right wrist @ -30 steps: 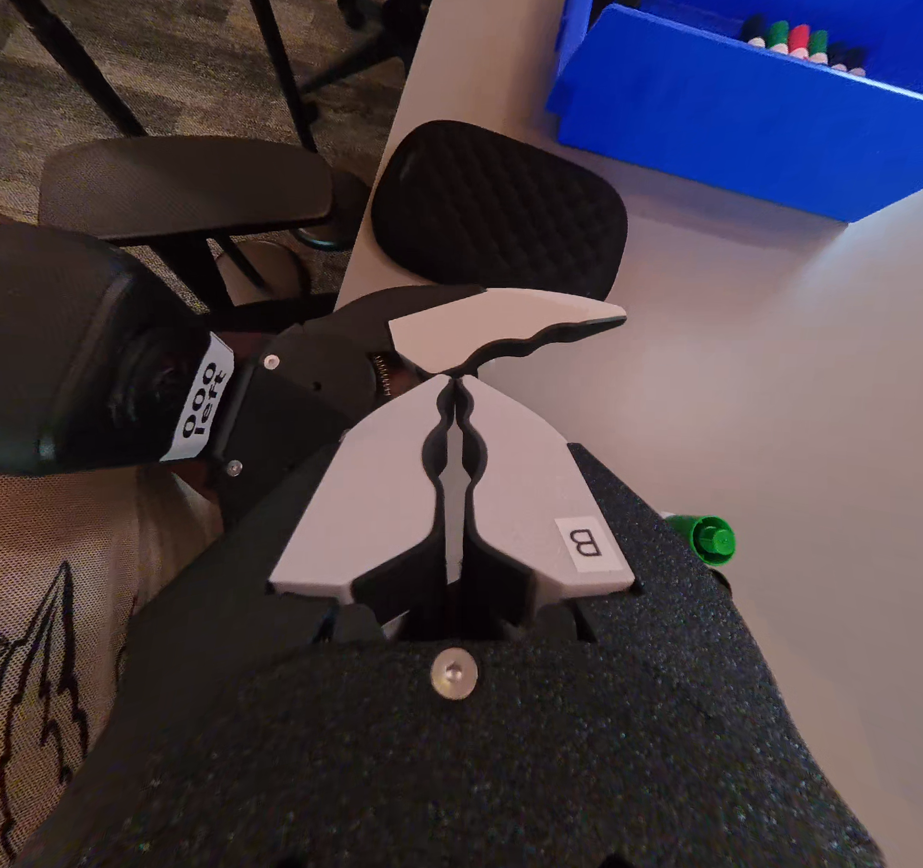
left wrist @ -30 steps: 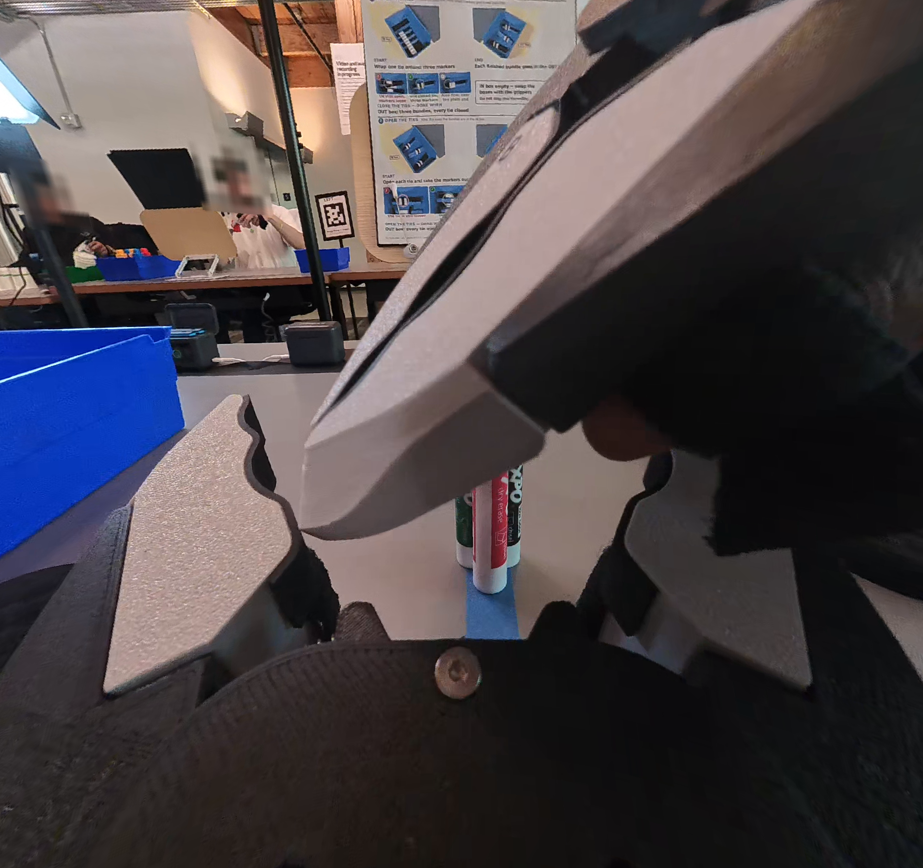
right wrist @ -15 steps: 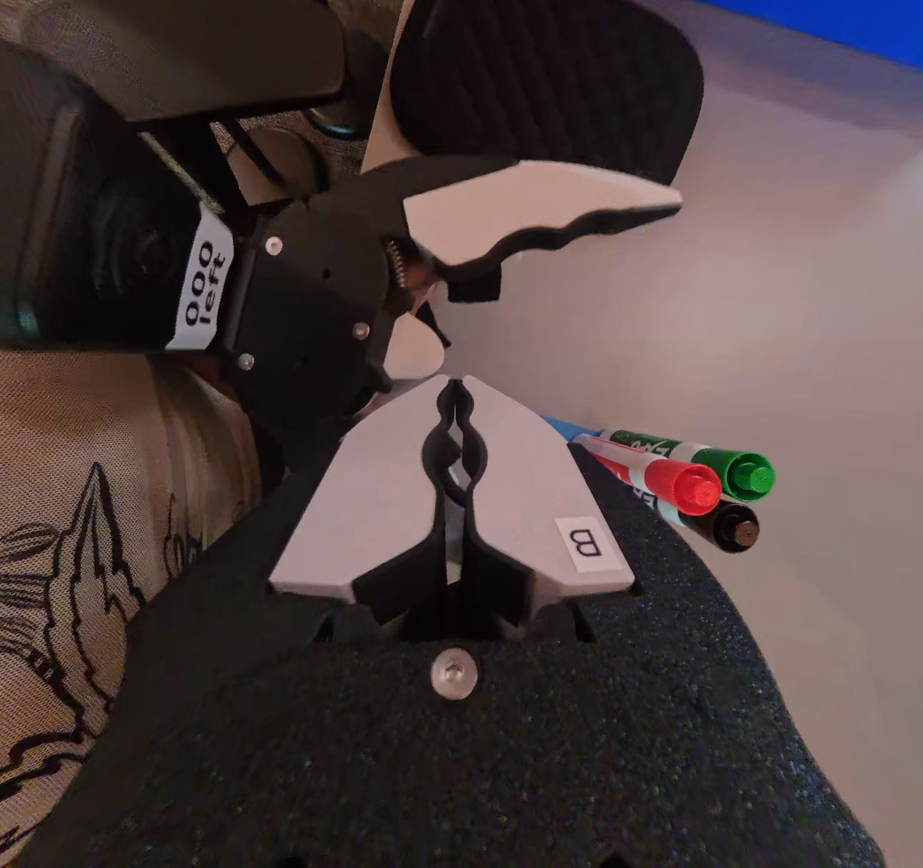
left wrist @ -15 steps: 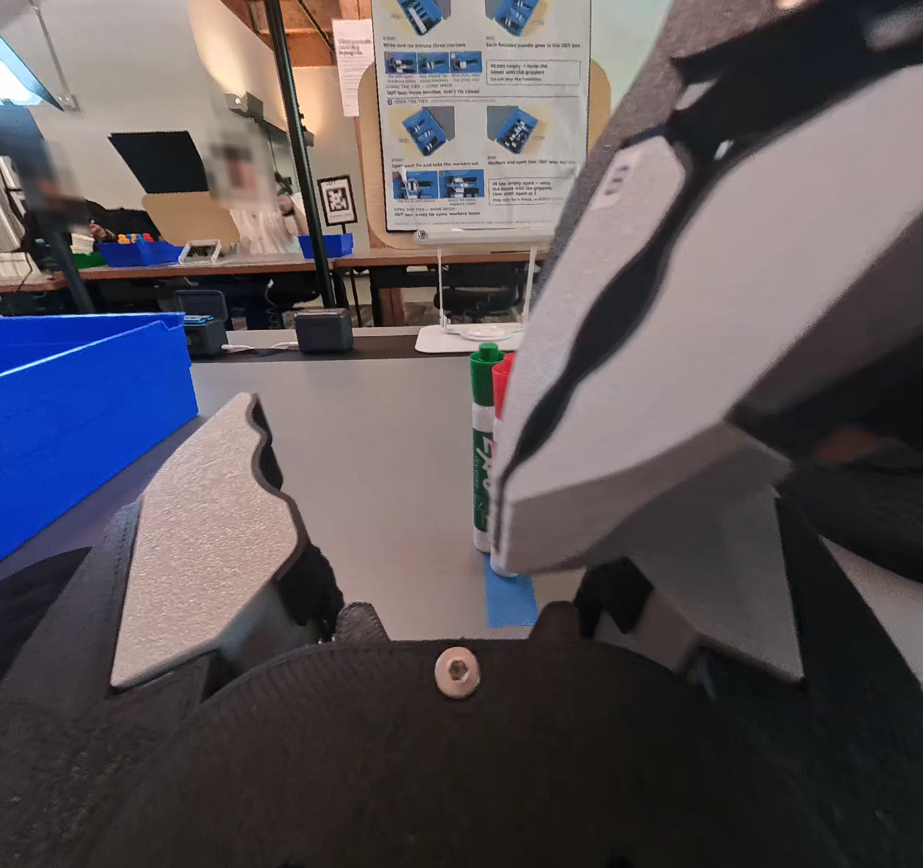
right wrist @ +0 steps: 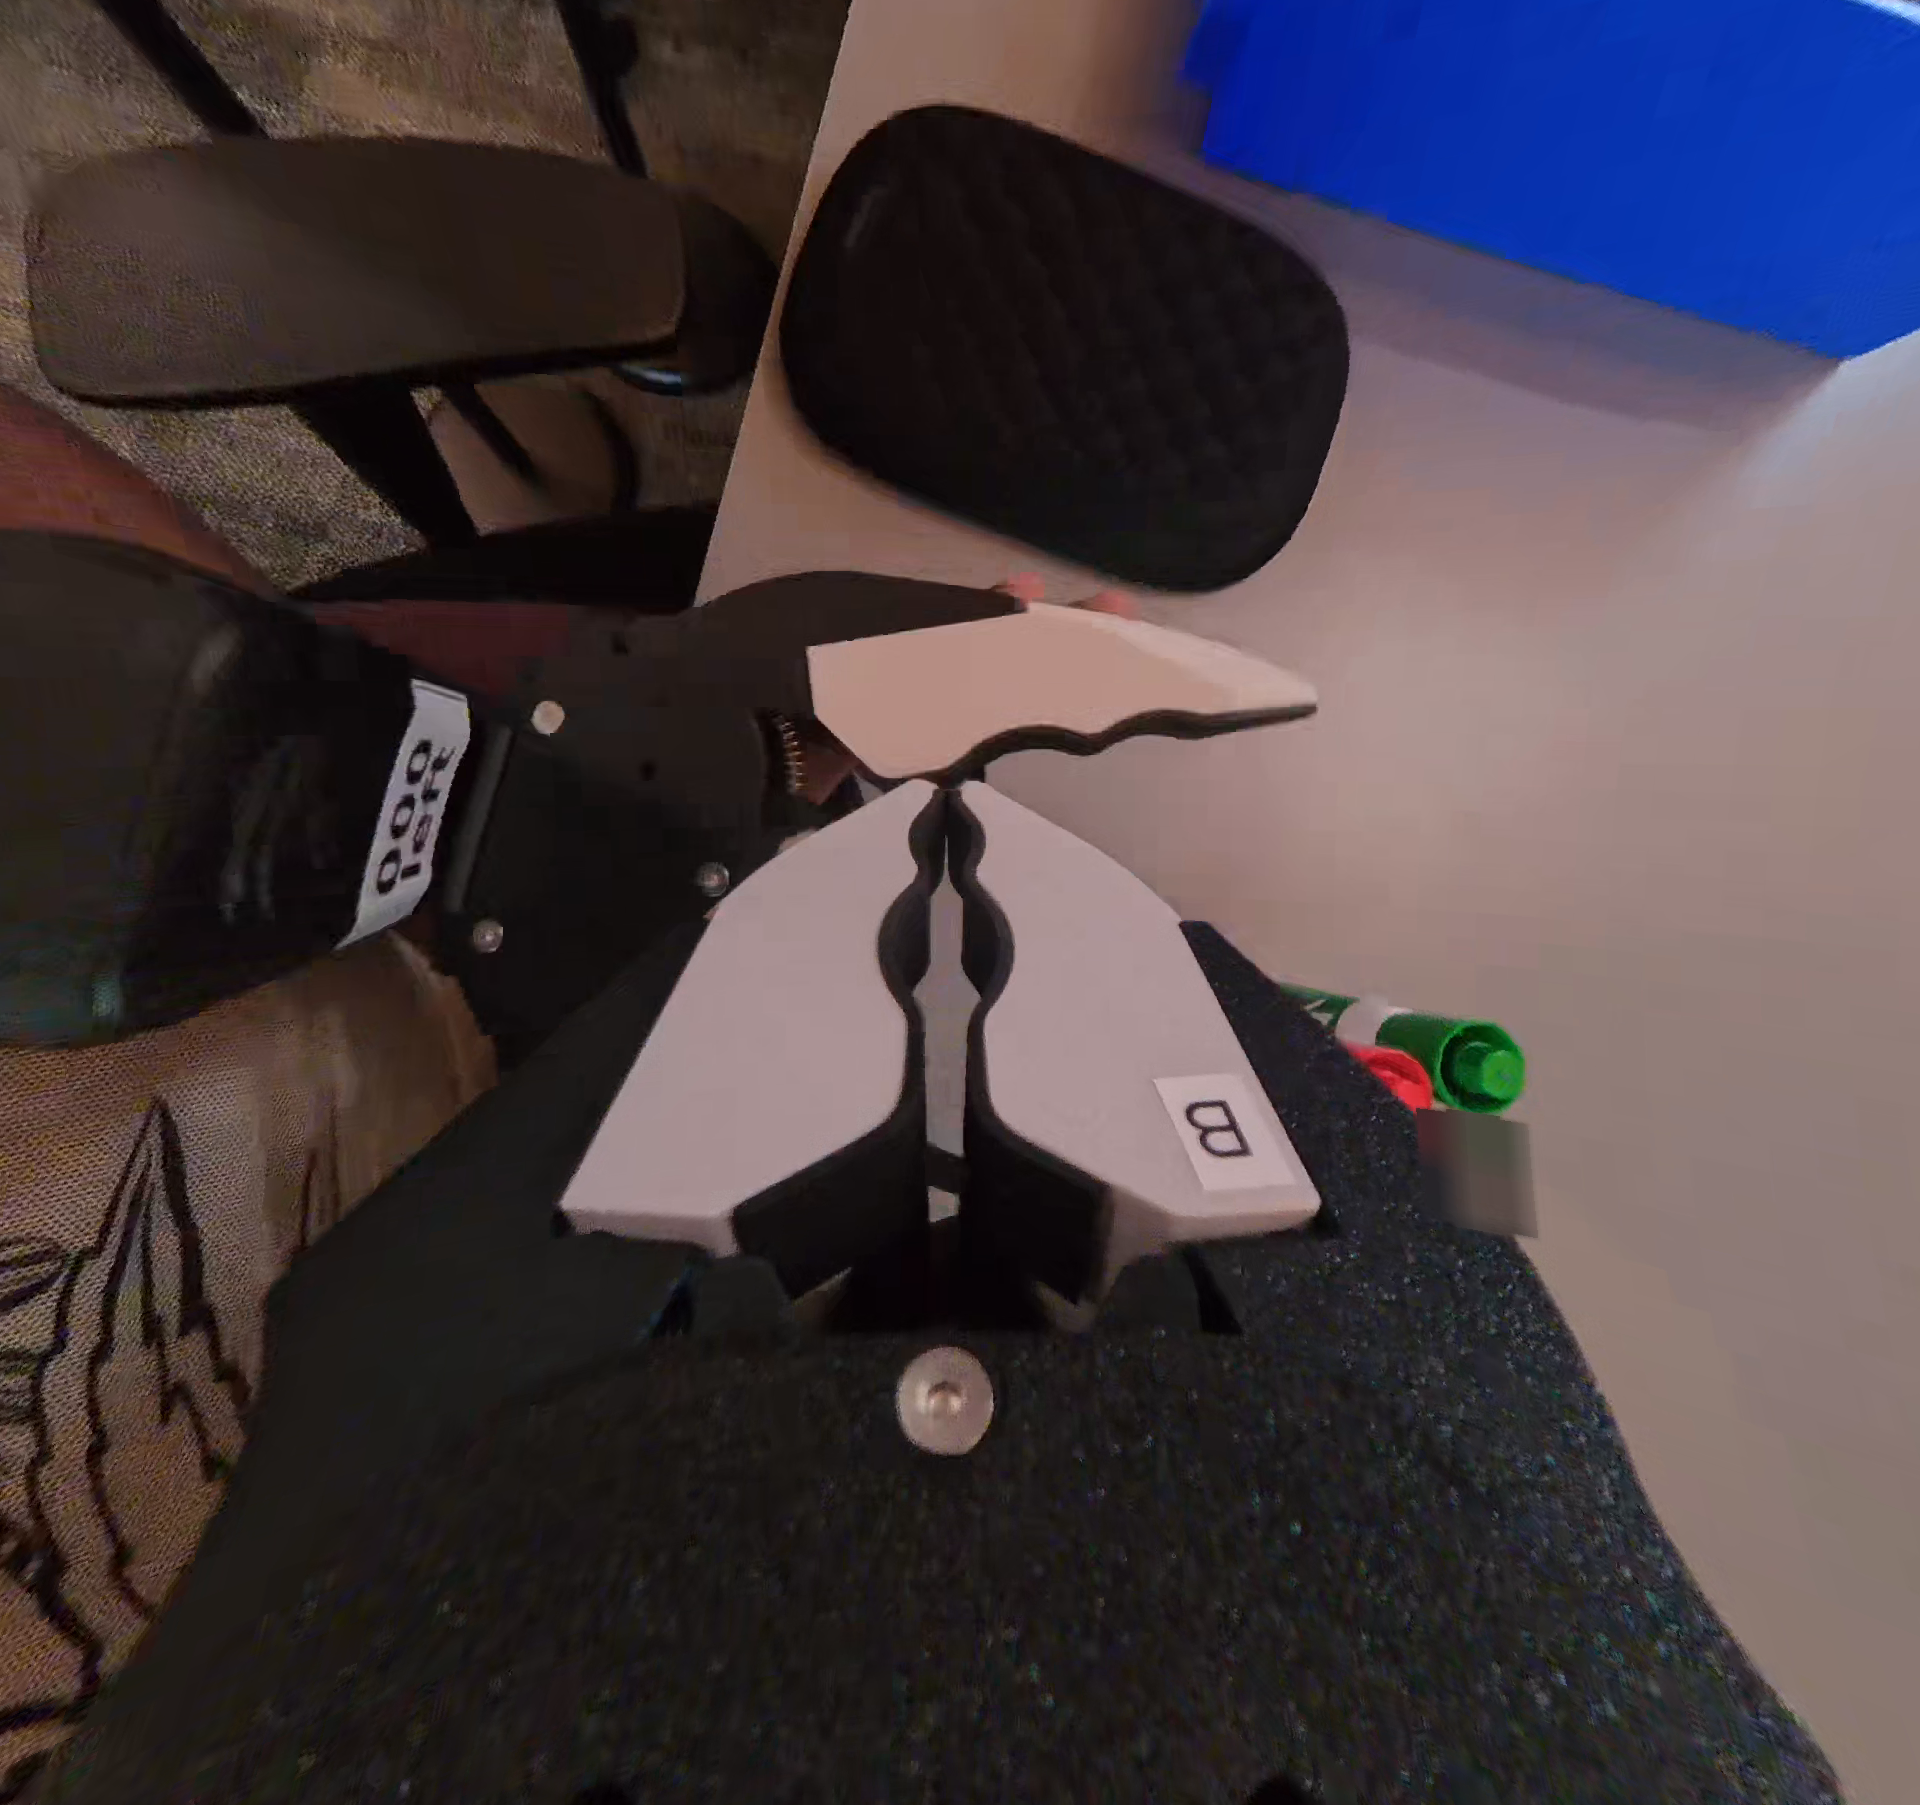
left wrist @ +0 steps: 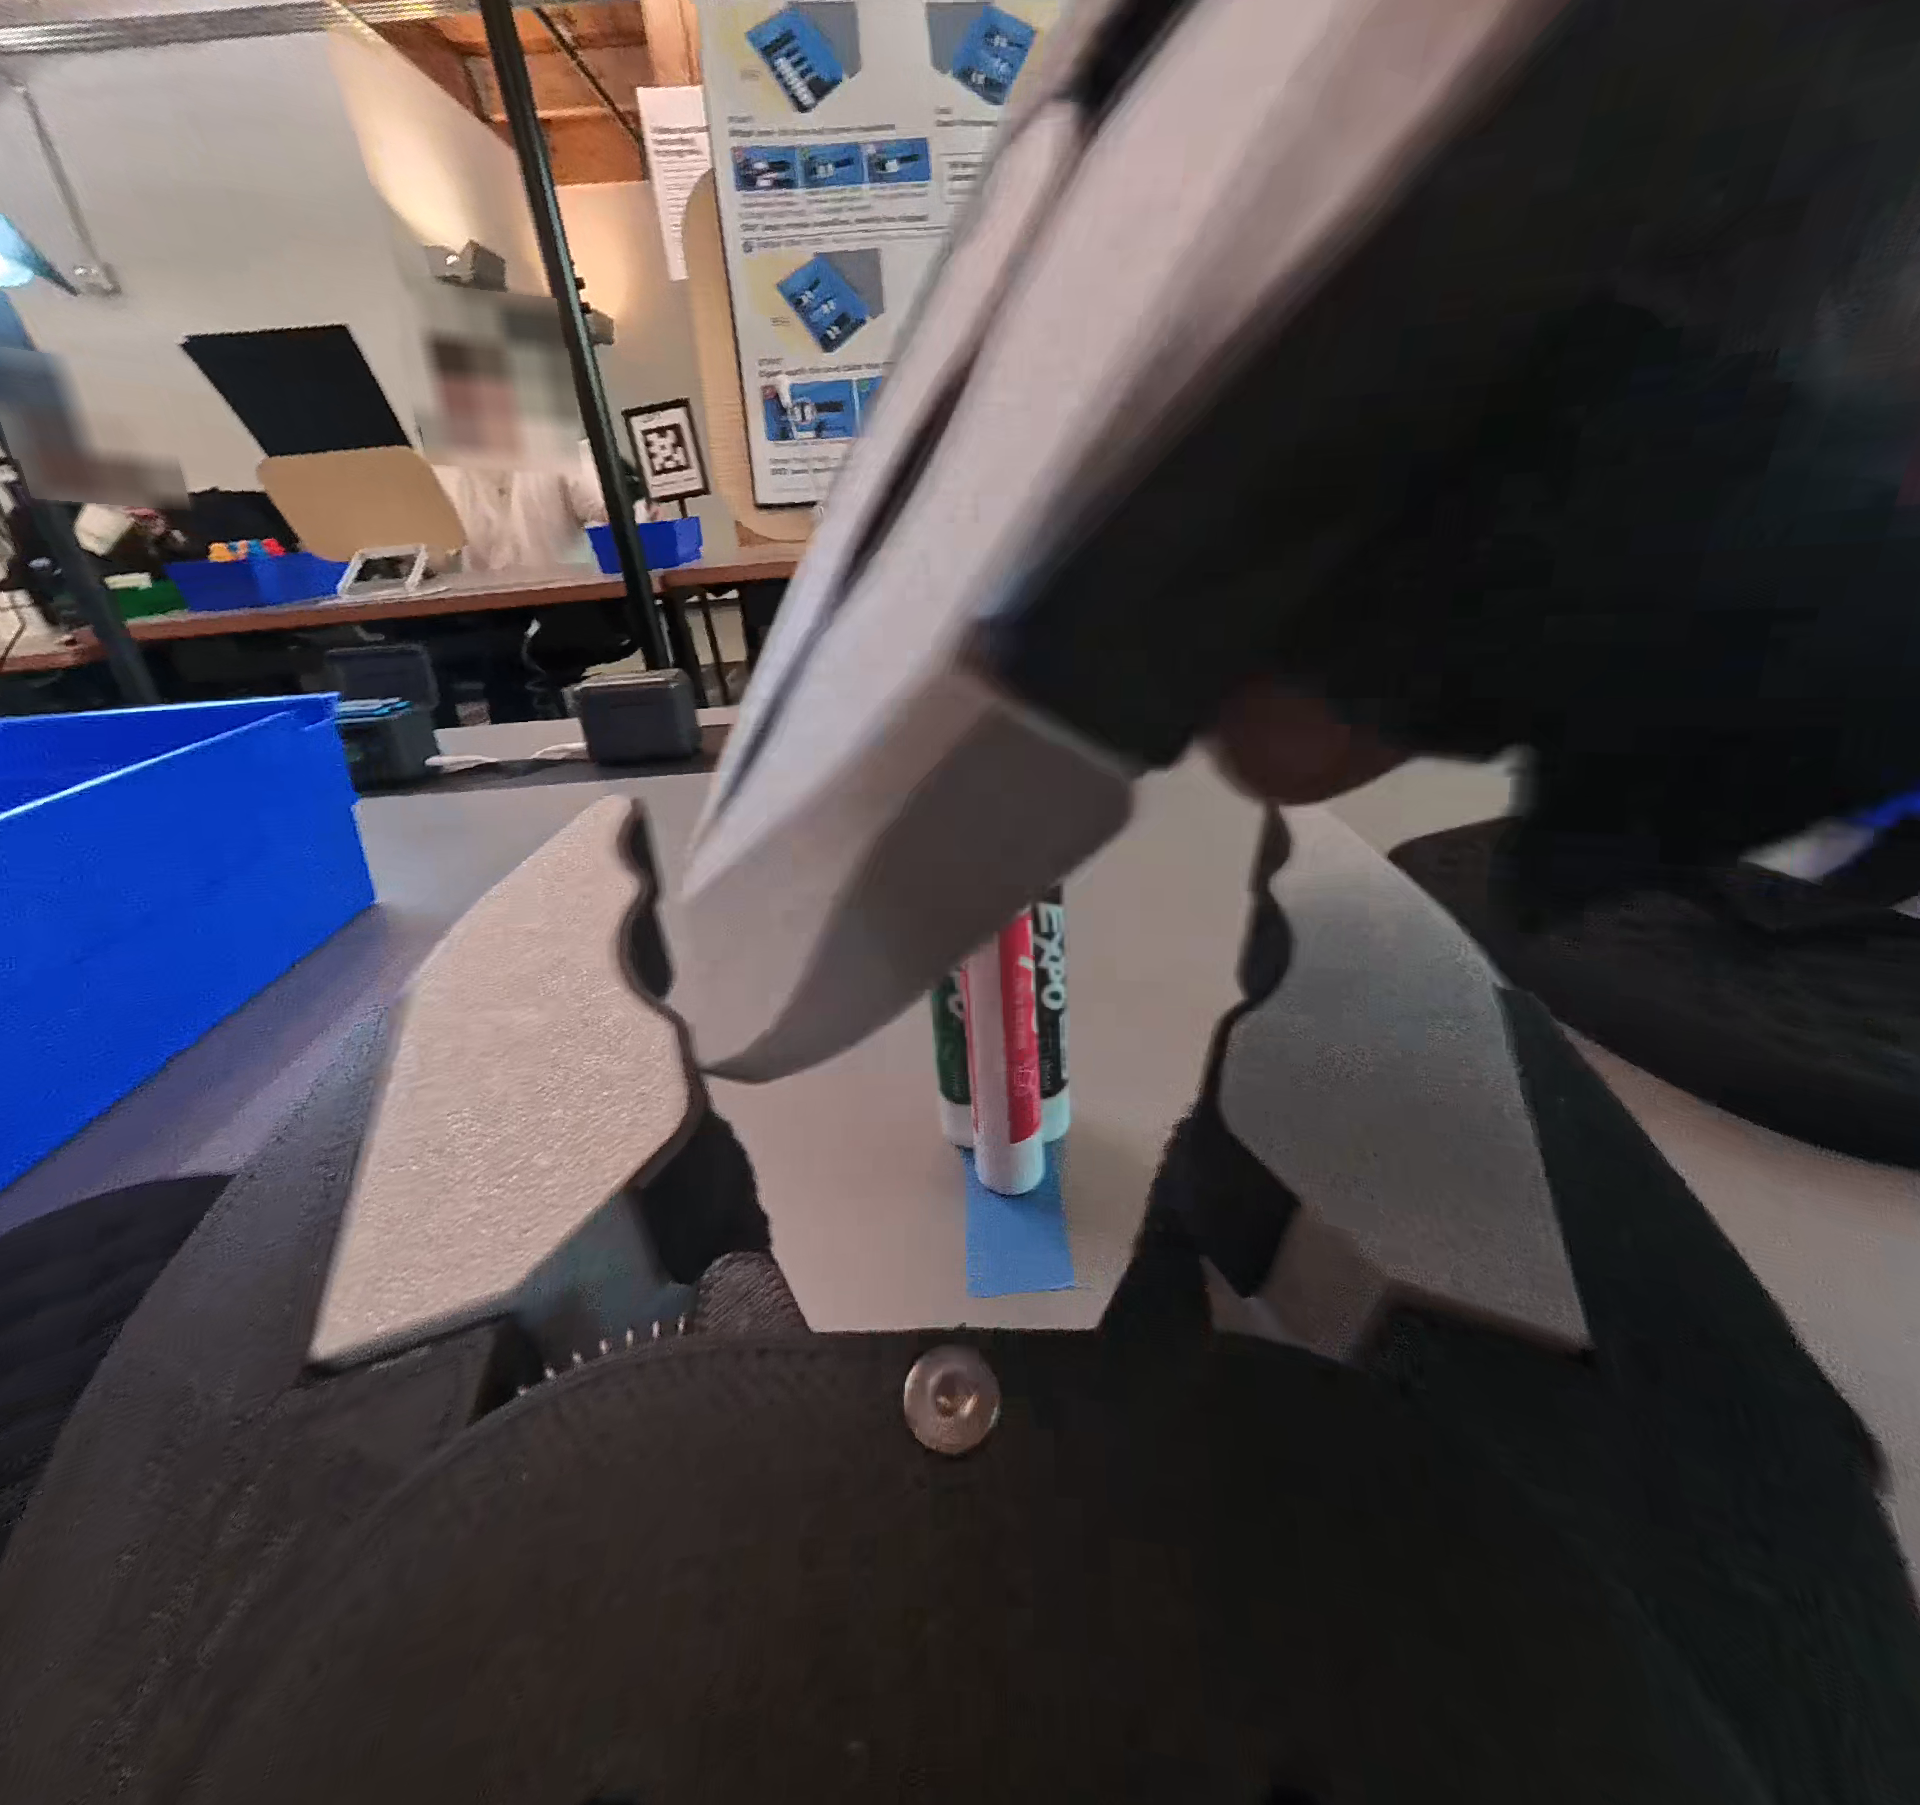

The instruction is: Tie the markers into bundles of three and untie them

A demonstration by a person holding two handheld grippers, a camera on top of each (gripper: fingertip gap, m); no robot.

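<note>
Three markers (left wrist: 1003, 1059), green, red and black, stand upright together on a strip of blue tape (left wrist: 1018, 1236) on the grey table (left wrist: 862, 1184). My left gripper (left wrist: 945, 815) is open, with its fingers on either side of the line to the markers and not touching them. My right gripper (left wrist: 717, 1049) is shut and reaches in from the upper right, covering the markers' tops. In the right wrist view the right gripper (right wrist: 943, 799) is shut, one finger of the left gripper (right wrist: 1060, 695) lies just beyond its tips, and the markers' capped ends (right wrist: 1455, 1059) show at the right.
A blue bin (left wrist: 177, 903) stands at the left; in the right wrist view it (right wrist: 1558, 93) holds more markers. A black oval pad (right wrist: 1060, 342) lies at the table's edge. A chair armrest (right wrist: 353, 269) is beside the table. Small black boxes (left wrist: 634, 716) sit at the far edge.
My left gripper's jaws have narrowed but remain open. The right gripper, still shut, has swung back over the markers and hides their caps again.
</note>
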